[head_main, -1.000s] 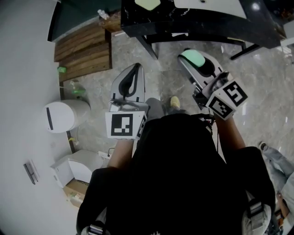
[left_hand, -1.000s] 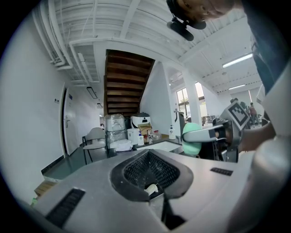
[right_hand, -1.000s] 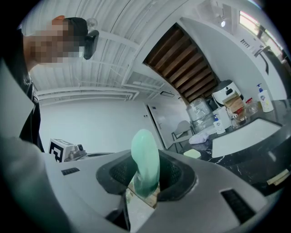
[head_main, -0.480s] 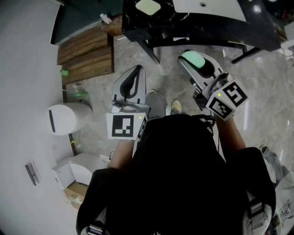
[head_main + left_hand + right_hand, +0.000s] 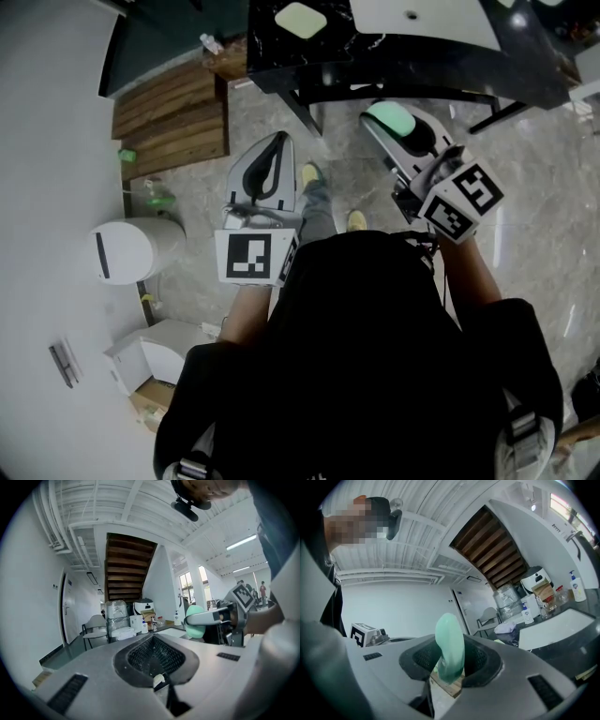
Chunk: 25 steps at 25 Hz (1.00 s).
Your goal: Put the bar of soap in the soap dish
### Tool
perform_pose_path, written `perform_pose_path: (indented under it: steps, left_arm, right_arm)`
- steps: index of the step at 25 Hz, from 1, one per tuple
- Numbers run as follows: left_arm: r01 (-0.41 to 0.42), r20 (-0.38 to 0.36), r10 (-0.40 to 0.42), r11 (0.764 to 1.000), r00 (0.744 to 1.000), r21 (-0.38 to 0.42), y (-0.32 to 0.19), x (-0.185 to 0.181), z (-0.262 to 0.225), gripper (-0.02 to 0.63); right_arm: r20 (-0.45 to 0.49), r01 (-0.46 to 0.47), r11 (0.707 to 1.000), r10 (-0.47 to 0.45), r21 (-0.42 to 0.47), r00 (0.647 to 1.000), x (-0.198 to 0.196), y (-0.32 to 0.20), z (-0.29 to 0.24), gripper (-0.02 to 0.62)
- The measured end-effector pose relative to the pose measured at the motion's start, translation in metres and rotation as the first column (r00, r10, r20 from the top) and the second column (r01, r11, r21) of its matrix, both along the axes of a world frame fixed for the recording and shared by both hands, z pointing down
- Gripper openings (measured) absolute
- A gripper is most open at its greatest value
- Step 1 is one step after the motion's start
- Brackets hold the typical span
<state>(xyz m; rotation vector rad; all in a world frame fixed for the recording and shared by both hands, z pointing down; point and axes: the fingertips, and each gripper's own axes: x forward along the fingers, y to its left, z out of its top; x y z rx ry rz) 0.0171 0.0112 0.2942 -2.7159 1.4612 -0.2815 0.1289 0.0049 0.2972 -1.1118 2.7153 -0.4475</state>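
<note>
**— Which of yours has it?**

— My right gripper [image 5: 401, 131]. Its jaws are clamped on the bar of soap [image 5: 450, 637], which stands on edge between them, long axis pointing up and away from the jaws in the right gripper view.

**— And the other?**

— My left gripper [image 5: 265, 169] has its jaws together with nothing between them. It's at centre-left of the head view, out of play.

**— Where do you go from here?**

— Up and to the left in the head view. The pale green piece I take for the soap dish [image 5: 301, 19] sits at top centre on the black counter [image 5: 375, 56], left of the white basin [image 5: 422, 14] and well apart from the soap. My right gripper looks slightly nearer.
</note>
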Motion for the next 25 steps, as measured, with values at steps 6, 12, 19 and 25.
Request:
perform_pose_path:
  steps: [6,12,19,25]
  left_arm:
    - [-0.007,-0.018,0.007,1.000,1.000,-0.009,-0.026,-0.008,0.005,0.003]
    - [-0.015,-0.023,0.014,1.000,1.000,-0.016,-0.056,-0.019,0.008,0.003]
    - [-0.024,-0.037,0.023,0.999,0.999,-0.024,-0.097,-0.034,0.011,0.003]
    - [-0.018,-0.049,0.016,0.999,0.999,-0.038,-0.135,-0.056,0.012,0.003]
  right_arm:
    - [-0.016,-0.009,1.000,0.008,-0.009,1.000,-0.008,-0.022,0.003,0.121]
    - [-0.023,-0.019,1.000,0.018,-0.025,1.000,-0.017,-0.048,0.007,0.121]
    - [-0.031,-0.033,0.999,0.032,-0.040,0.999,-0.032,-0.088,0.012,0.121]
    - [-0.035,-0.029,0.998,0.027,-0.051,0.999,-0.055,-0.125,0.011,0.121]
